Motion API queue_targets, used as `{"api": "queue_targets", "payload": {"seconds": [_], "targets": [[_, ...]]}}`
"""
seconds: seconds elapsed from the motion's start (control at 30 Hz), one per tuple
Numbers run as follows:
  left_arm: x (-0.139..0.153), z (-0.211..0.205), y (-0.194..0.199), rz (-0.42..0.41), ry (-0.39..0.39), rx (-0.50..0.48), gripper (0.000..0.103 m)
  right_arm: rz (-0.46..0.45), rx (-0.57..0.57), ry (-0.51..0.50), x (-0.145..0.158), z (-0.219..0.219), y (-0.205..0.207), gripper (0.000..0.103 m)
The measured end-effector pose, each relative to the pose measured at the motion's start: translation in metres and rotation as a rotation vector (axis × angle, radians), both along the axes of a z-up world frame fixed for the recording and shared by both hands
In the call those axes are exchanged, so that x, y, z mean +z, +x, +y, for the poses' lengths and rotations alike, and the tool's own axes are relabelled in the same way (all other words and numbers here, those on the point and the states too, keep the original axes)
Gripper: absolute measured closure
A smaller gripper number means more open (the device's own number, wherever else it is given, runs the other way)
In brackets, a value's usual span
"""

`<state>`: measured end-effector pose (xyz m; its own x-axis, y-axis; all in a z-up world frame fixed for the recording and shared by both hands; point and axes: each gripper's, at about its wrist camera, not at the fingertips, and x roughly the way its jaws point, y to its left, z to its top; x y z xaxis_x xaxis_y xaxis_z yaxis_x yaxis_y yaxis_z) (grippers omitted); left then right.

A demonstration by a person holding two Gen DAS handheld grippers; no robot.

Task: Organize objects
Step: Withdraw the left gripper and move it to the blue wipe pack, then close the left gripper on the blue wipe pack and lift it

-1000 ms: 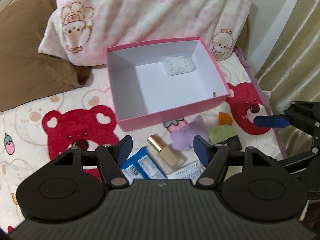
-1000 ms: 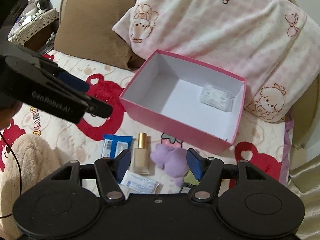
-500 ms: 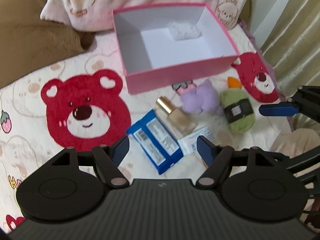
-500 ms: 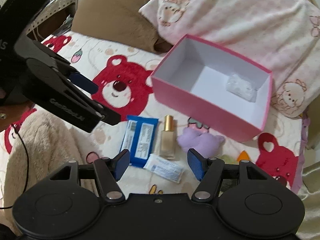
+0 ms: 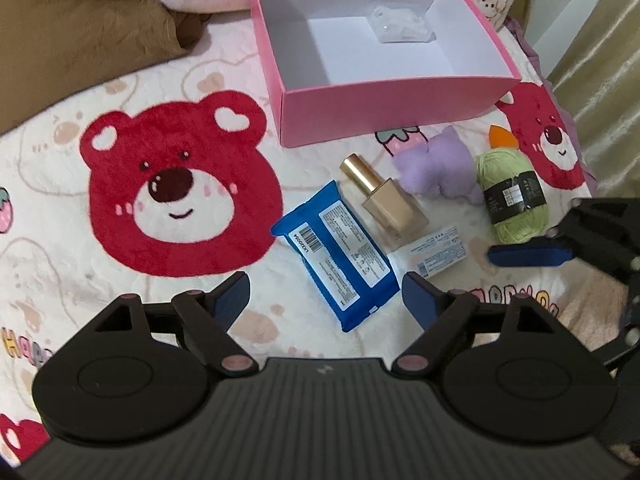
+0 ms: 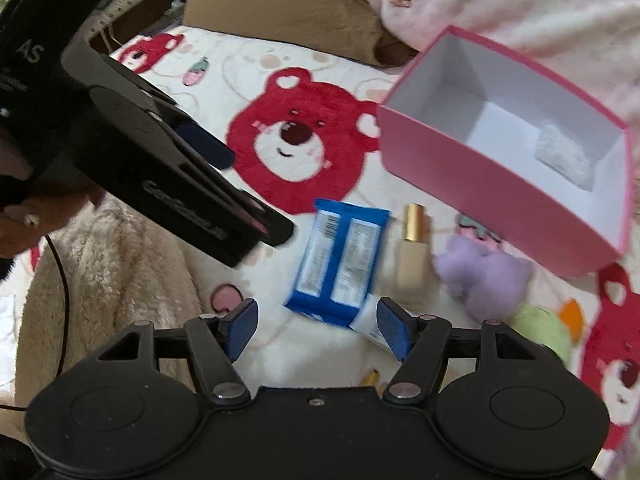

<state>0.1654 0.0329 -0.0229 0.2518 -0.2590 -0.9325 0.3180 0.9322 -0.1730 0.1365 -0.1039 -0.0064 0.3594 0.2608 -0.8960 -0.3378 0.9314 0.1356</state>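
Two views: the left wrist first, then the right wrist.

Left view, gripper: the left gripper (image 5: 324,294) hangs over the bed with its jaws spread and nothing between them; they have just been opening, which I read as readying for a pickup.
Left view, likely target: the blue packet (image 5: 338,254) lies flat on the blanket (image 5: 60,200) just ahead of the fingertips, barcode side up.
Left view, loose things: a gold-capped bottle (image 5: 386,196) lies on its side beside the packet, a small white packet (image 5: 436,250) rests at the bottle's base, and a purple plush (image 5: 436,170) and a green ball of yarn (image 5: 512,196) sit further right.
Left view, box: the pink box (image 5: 384,108) stands open beyond the row, with only a clear plastic piece (image 5: 402,30) inside; its place close by suggests it is where the things go.
Left view, other gripper: the right gripper shows at the right edge near the yarn.

Right view, gripper: the right gripper (image 6: 316,330) is also spread and empty, its jaws having just been opening, above the lower end of the blue packet (image 6: 340,256) and the white packet.
Right view, left gripper: it reaches in from the left, above the blanket.
Right view, progress: by my judgement the sorting has barely begun.
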Motion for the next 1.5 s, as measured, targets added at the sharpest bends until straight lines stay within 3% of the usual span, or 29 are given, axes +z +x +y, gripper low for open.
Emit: {"api": "queue_targets", "payload": {"seconds": [0.23, 0.47, 0.53, 0.6, 0.73, 0.77, 0.87, 1.13, 1.2, 1.3, 1.5], "targets": [[-0.028, 0.002, 0.018, 0.027, -0.073, 0.077, 0.02, -0.05, -0.012, 0.124, -0.041, -0.004, 0.019, 0.028], [-0.07, -0.002, 0.032, 0.059, -0.078, 0.181, 0.024, -0.02, 0.009, 0.091, -0.077, 0.008, 0.031, 0.028], [-0.08, -0.001, 0.033, 0.077, -0.095, 0.219, 0.028, -0.026, -0.006, 0.07, -0.088, 0.01, 0.032, 0.028], [-0.087, 0.0, 0.031, 0.081, -0.096, 0.25, 0.043, -0.031, -0.028, 0.06, -0.1, 0.012, 0.035, 0.028], [-0.099, 0.0, 0.029, 0.061, -0.091, 0.284, 0.057, -0.048, -0.062, 0.004, -0.117, 0.017, 0.039, 0.027], [-0.104, 0.001, 0.028, 0.067, -0.108, 0.294, 0.064, -0.051, -0.073, -0.007, -0.121, 0.017, 0.04, 0.02], [-0.116, 0.001, 0.028, 0.094, -0.123, 0.307, 0.079, -0.076, -0.089, 0.003, -0.126, 0.017, 0.036, 0.012], [-0.122, 0.003, 0.027, 0.086, -0.154, 0.375, 0.081, -0.063, -0.023, -0.109, -0.145, 0.044, 0.034, 0.009], [-0.122, 0.007, 0.027, 0.088, -0.171, 0.386, 0.081, -0.059, -0.036, -0.097, -0.143, 0.042, 0.034, 0.012], [-0.121, 0.008, 0.026, 0.078, -0.196, 0.381, 0.082, -0.049, -0.092, -0.044, -0.136, 0.031, 0.034, 0.026], [-0.109, 0.007, 0.022, 0.028, -0.238, 0.365, 0.082, -0.054, -0.145, 0.037, -0.124, 0.019, 0.029, 0.036]]}}
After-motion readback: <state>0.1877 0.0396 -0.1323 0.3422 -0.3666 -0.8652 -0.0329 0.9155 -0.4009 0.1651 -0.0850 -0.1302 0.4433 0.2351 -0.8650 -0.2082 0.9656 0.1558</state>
